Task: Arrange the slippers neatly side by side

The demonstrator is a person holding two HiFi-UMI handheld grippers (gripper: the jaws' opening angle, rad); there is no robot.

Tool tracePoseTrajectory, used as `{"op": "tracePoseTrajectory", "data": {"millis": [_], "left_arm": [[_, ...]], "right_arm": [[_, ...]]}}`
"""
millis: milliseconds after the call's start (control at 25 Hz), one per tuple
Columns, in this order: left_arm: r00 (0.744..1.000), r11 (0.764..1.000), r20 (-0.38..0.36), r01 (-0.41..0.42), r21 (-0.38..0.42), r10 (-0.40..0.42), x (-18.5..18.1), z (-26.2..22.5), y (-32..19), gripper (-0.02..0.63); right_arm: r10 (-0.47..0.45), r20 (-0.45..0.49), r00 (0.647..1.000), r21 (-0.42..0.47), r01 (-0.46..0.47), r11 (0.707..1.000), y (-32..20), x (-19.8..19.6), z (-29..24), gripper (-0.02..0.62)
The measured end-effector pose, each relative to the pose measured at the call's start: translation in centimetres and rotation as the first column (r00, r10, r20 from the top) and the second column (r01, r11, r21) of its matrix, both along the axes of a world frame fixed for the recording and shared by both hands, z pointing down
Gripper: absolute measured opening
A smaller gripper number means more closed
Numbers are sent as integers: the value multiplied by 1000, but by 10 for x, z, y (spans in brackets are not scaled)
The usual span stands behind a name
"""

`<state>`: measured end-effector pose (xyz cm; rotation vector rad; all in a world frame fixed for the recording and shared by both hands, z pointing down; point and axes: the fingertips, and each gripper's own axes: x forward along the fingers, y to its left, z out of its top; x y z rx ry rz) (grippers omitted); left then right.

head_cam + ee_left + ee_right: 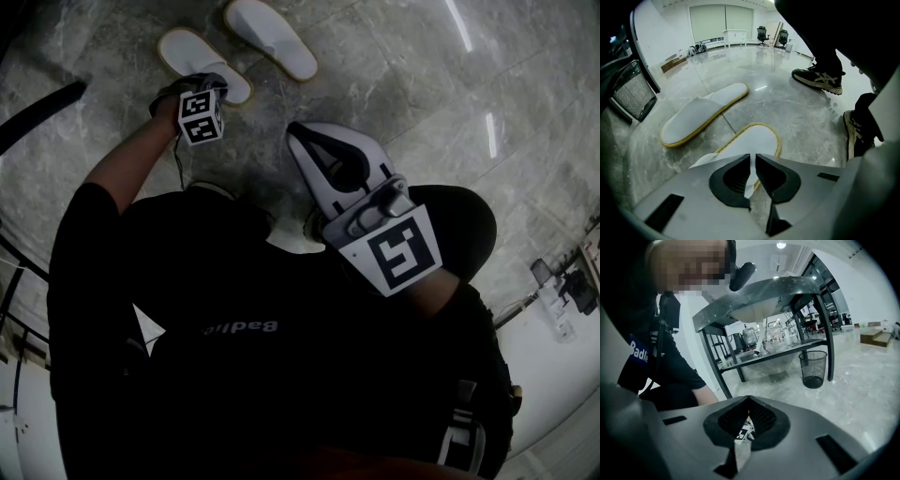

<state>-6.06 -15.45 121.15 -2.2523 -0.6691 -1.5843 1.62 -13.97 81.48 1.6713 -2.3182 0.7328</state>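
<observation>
Floor (394,75): grey marbled stone, glossy, with ceiling lights reflected in it.

Person (234,375): dark short-sleeved top, fills the lower head view, both arms out in front.

Counter (759,291): metal frame with a lower shelf carrying small items too small to identify. Seen only in the right gripper view, behind the person.

Right gripper (298,131) (748,399): raised in front of the chest, well apart from both slippers. Fingers pressed together at the tips, nothing between them.

Left gripper (199,82) (753,157): arm extended, held low over the floor at the near slipper's end. Fingers drawn almost together, pinching a white edge of the near slipper.

Near slipper (187,54) (752,140): white with a yellowish rim, lying flat on the floor, its closer end at the left gripper.

Far slipper (272,36) (701,119): same type, flat on the floor, close to the near slipper but not touching it. It sits farther out, staggered rather than level with the other.

Shoes (820,77): dark, pale stripes, right of the slippers in the left gripper view.

Wire bin (813,369): black mesh, upright, beside a counter leg.
</observation>
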Motion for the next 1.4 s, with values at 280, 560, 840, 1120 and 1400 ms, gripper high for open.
{"op": "tracePoseTrajectory", "data": {"millis": [280, 560, 840, 1120, 1400], "left_arm": [[996, 997, -21, -82, -2, 82, 18, -1, 15, 38], [995, 994, -43, -91, -60, 88, 41, -6, 30, 38], [980, 980, -46, -194, -46, 192, 49, -3, 42, 38], [975, 980, -181, -151, -132, 126, 73, -54, 59, 38], [971, 982, -237, -69, -176, 26, 67, -122, 58, 38]], "right_arm": [[13, -5, 1000, -8, -13, 1000, 1, 5, 2, 0], [32, -13, 999, -15, -32, 999, 7, 11, 3, 0], [57, -12, 998, -7, -57, 998, 12, 18, -1, 0], [57, 5, 998, 8, -57, 998, 8, 17, -5, -1], [55, 55, 997, -41, -53, 998, 8, 11, -19, 0]]}}
